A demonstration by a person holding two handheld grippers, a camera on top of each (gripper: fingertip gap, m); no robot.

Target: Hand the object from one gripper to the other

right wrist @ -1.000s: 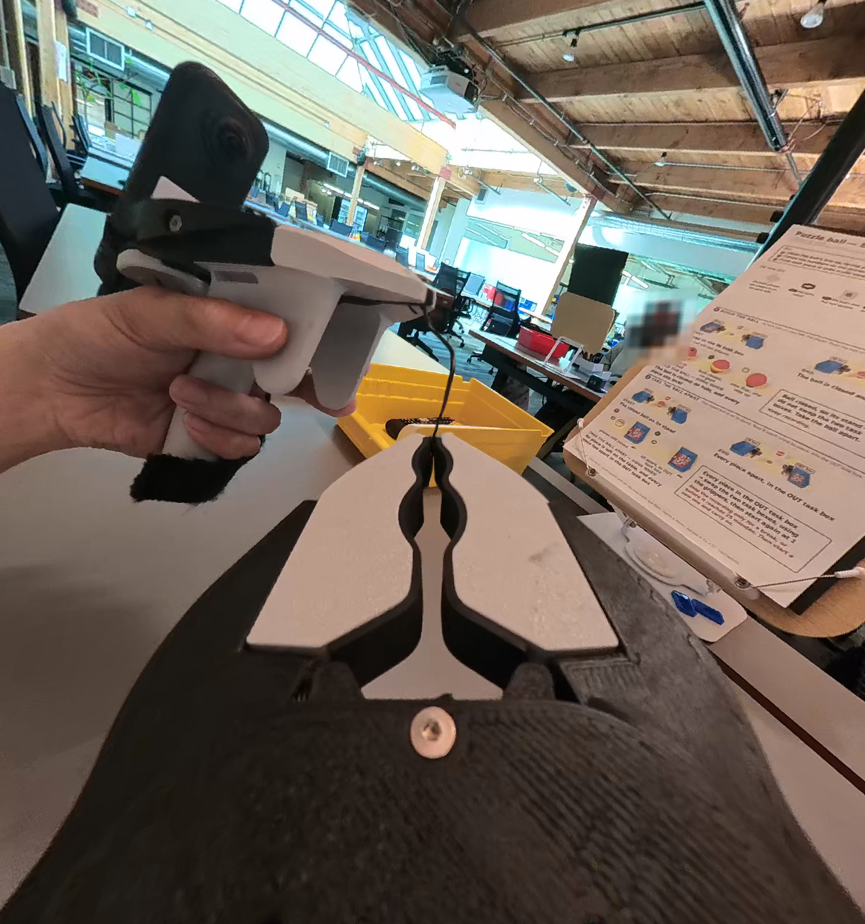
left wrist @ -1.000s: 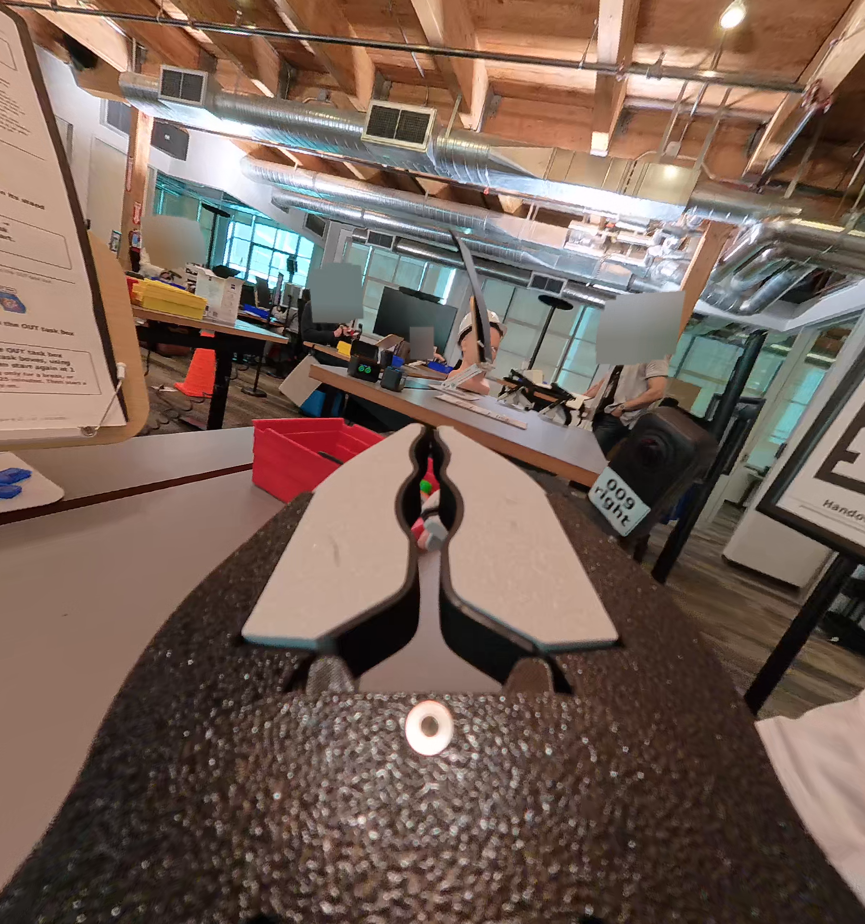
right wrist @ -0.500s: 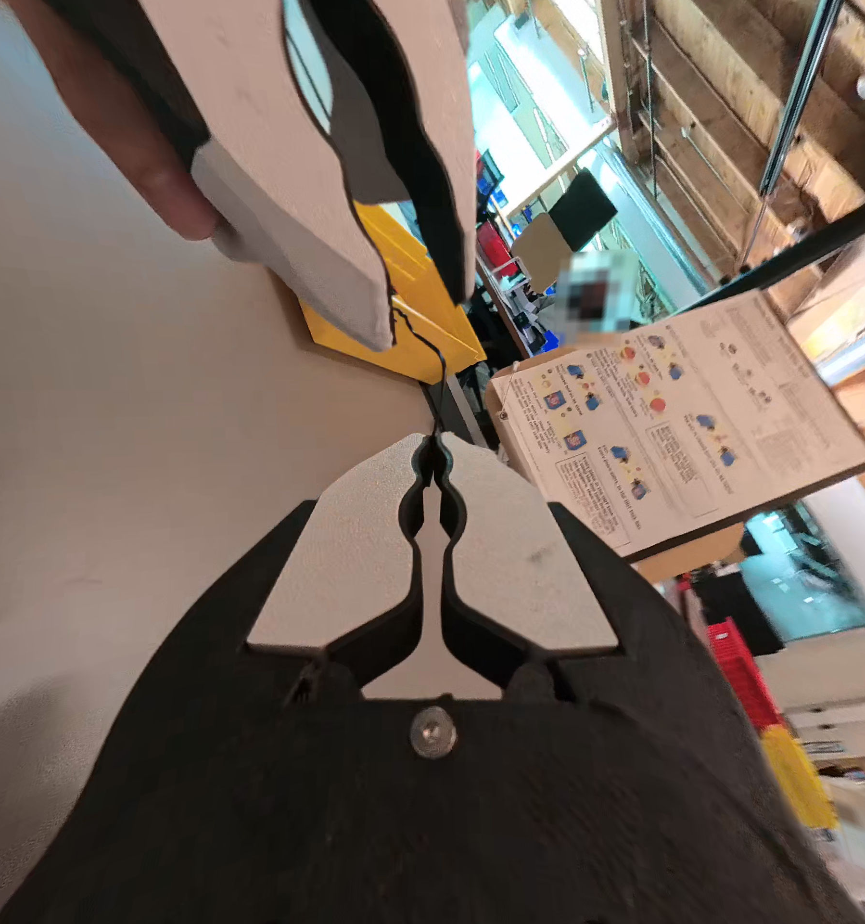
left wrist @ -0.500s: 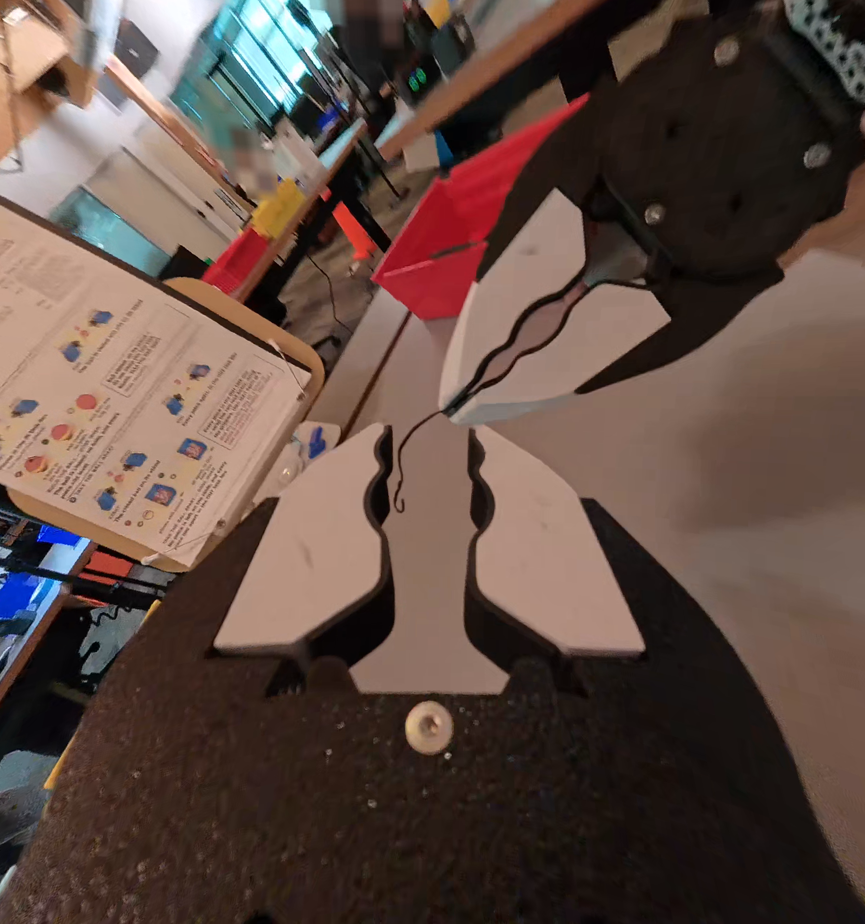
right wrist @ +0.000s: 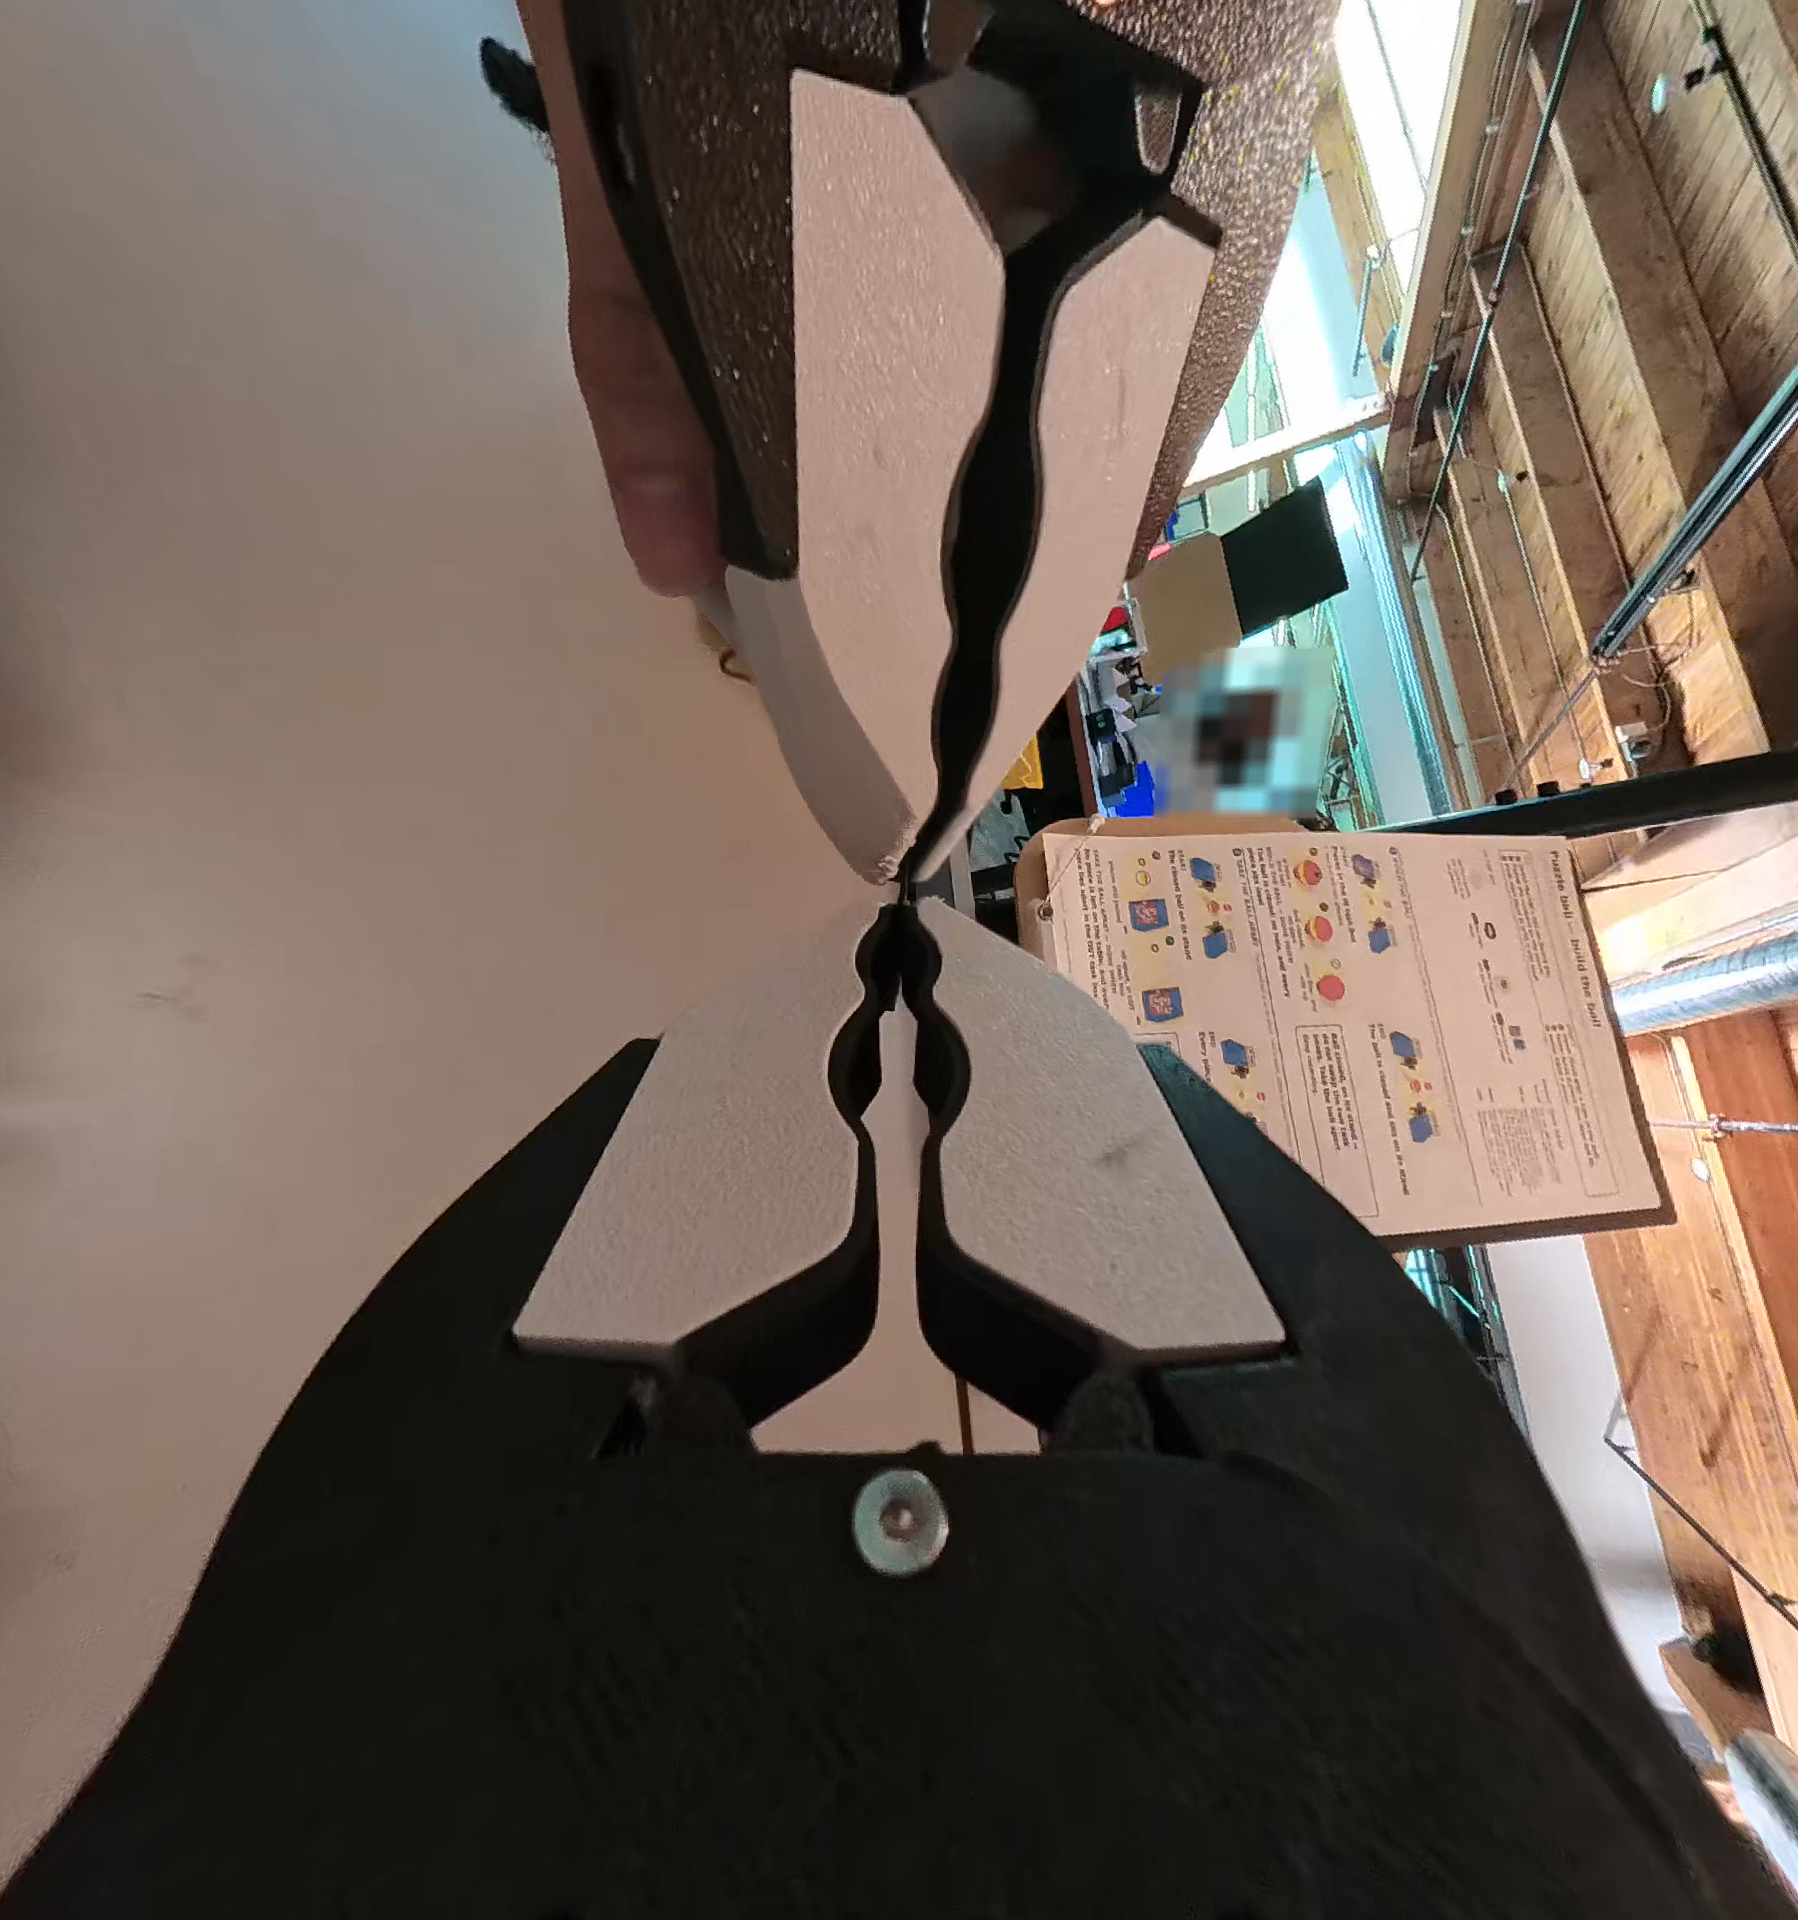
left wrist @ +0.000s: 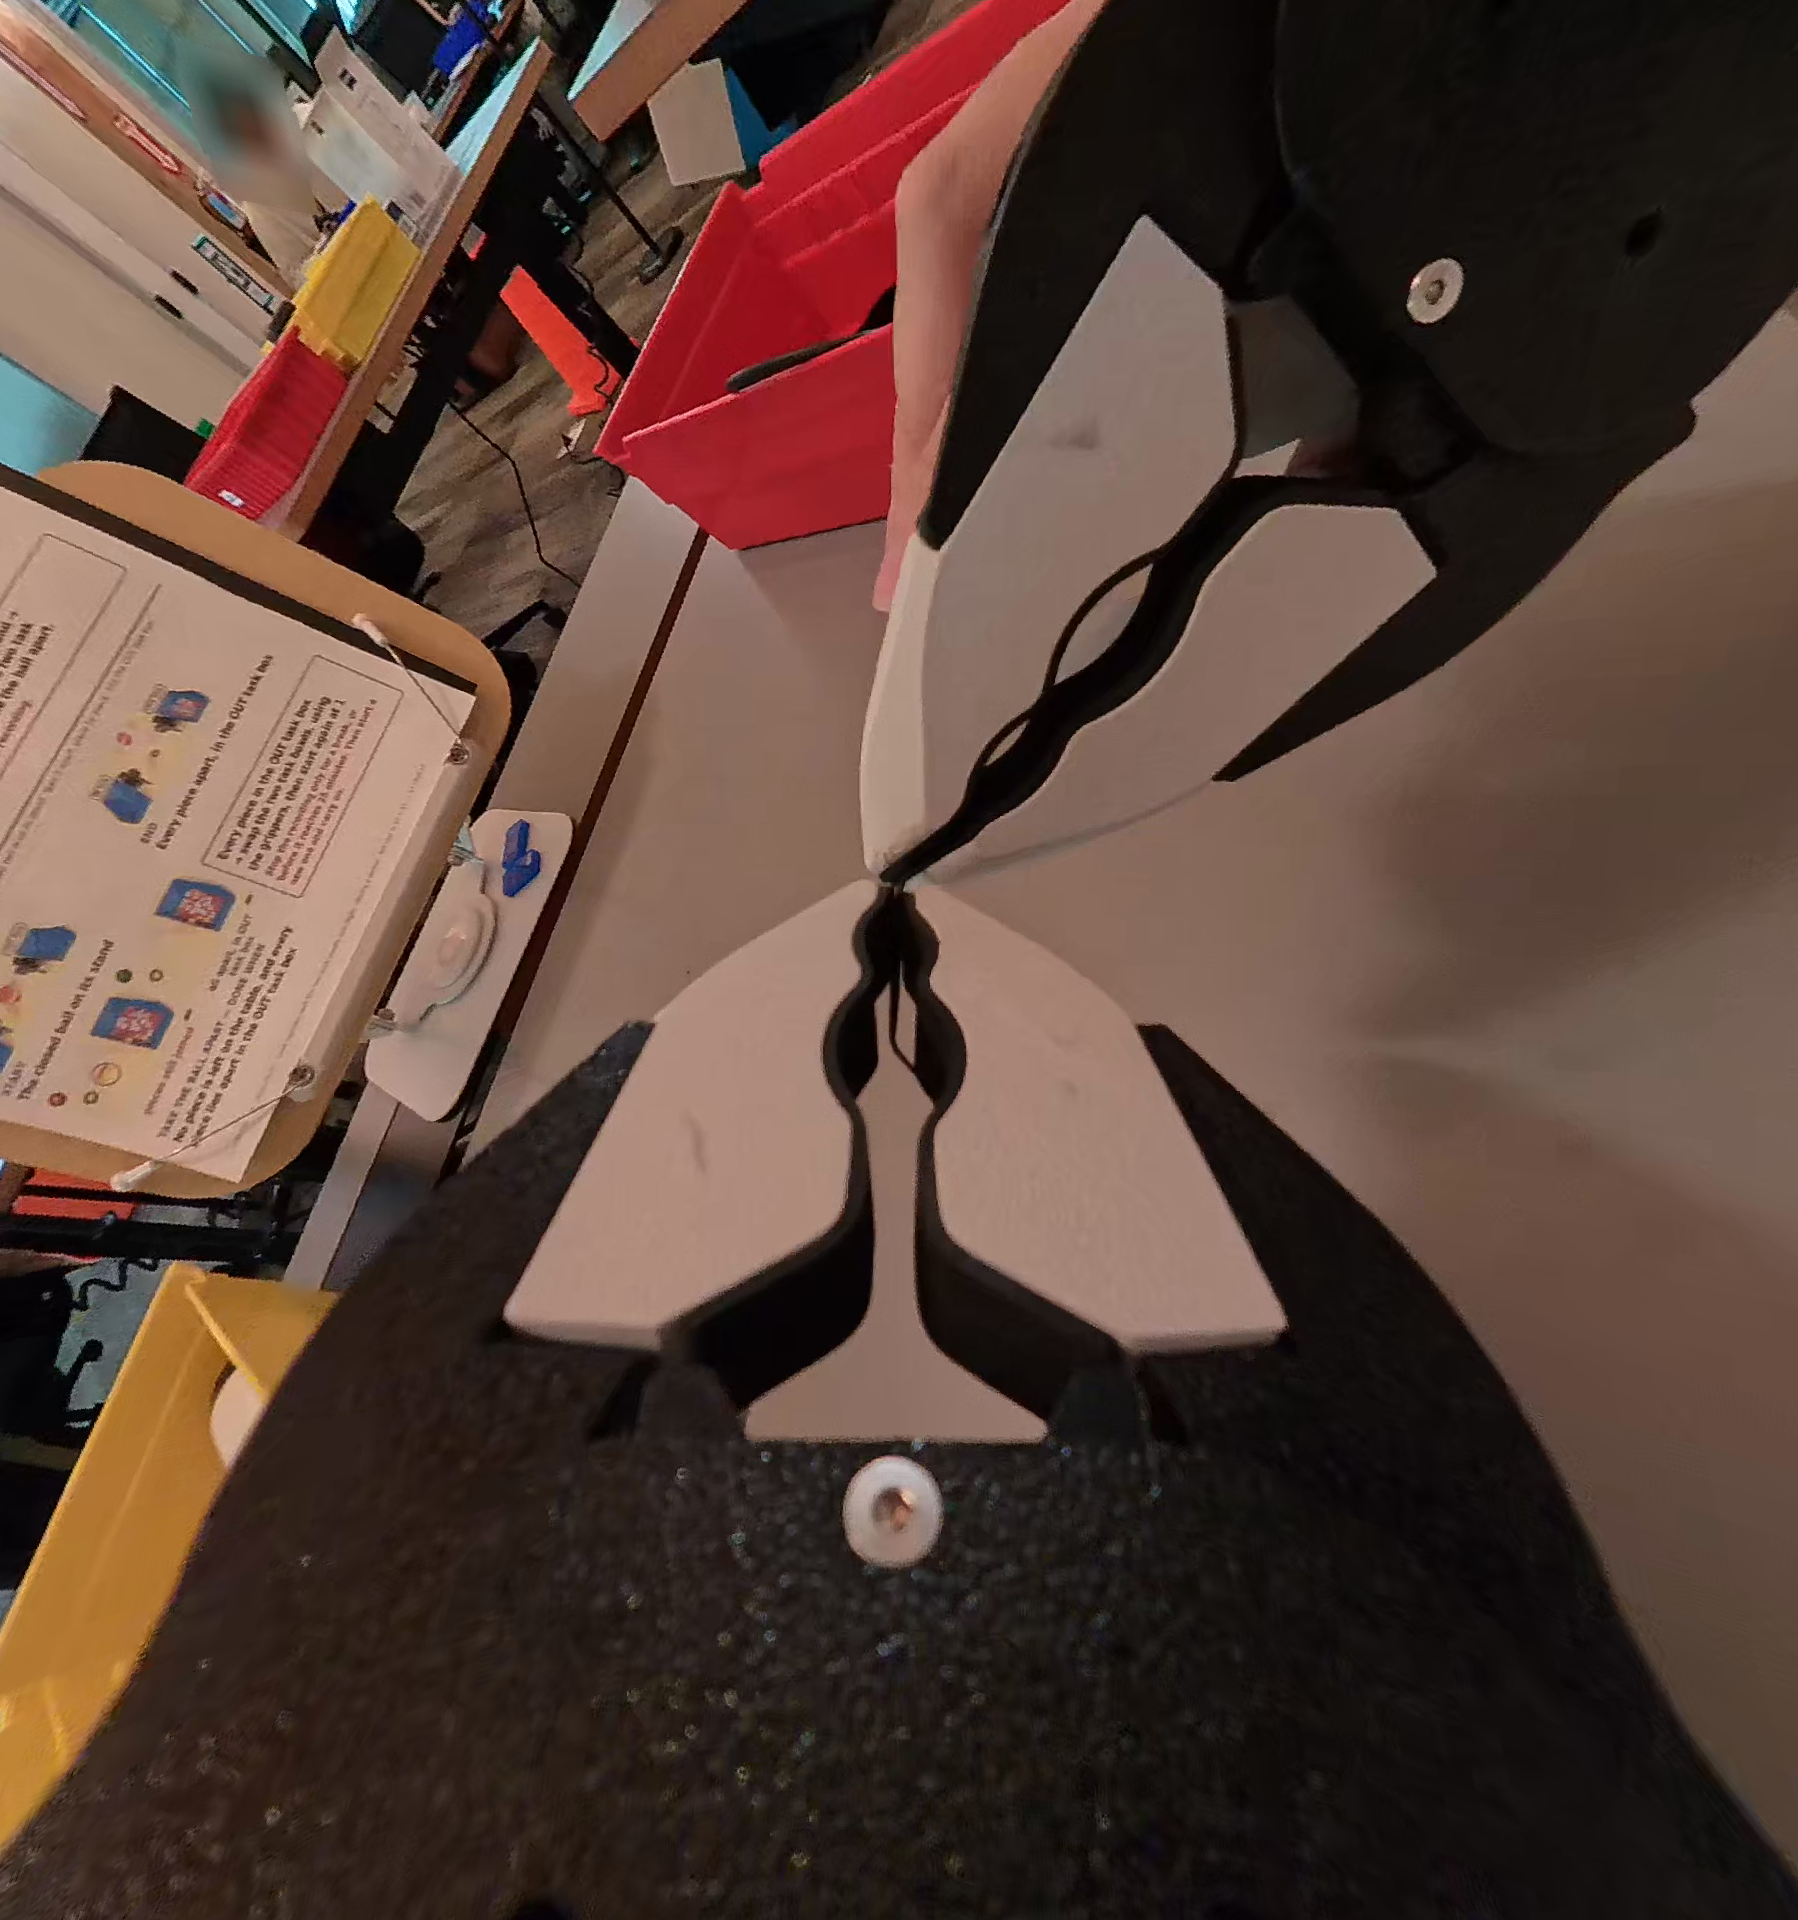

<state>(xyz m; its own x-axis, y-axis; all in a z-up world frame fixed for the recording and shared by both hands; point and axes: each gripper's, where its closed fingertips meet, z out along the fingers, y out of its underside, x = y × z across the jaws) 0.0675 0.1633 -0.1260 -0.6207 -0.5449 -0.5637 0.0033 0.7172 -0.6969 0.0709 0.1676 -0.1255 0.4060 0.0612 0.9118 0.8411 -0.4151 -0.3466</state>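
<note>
Black and thread-thin, the loop of elastic cord (left wrist: pixel 900 997) ran tip to tip between both tools above the pale tabletop (left wrist: pixel 1497 1039). The left gripper (left wrist: pixel 896 914) and right gripper (right wrist: pixel 900 920) each pinched it, jaws closed. Seemingly only the giver's release remained.

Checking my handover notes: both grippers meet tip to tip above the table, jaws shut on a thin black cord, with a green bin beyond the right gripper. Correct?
No: the bin is red, not green; the left wrist view shows it. Otherwise right: left gripper and right gripper meet tip to tip above the table, jaws shut on the thin black cord.
</note>
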